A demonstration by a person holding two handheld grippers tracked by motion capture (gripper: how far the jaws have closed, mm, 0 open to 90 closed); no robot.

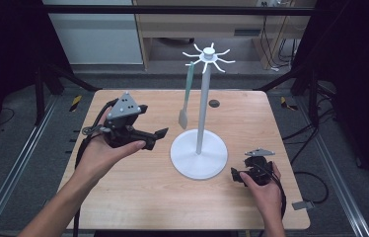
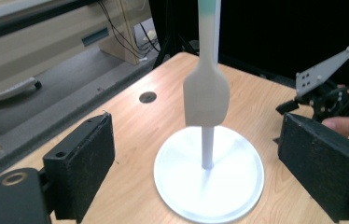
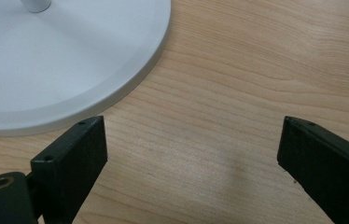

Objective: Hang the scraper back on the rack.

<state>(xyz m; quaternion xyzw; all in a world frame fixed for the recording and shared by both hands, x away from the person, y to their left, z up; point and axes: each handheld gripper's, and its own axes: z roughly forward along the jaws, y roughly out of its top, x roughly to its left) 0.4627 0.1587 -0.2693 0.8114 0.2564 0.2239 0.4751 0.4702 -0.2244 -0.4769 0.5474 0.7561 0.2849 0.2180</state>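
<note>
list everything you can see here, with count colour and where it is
spatula: 1, pale green handle with grey blade, hanging from a hook of the rack, left of the pole
hanging rack: 1, white, round base and tall pole with a ring of hooks on top, at the table's middle
table: 1, light wood, with a small dark round hole near its far edge
shelving: pale wood, on the floor beyond the table
left tool: 1, black with a grey three-cornered plate, held above the table's left part, jaws apart, aimed at the spatula
right tool: 1, black with a grey plate, low by the rack's base on the right, jaws apart
hands: 2, one on each tool
</note>
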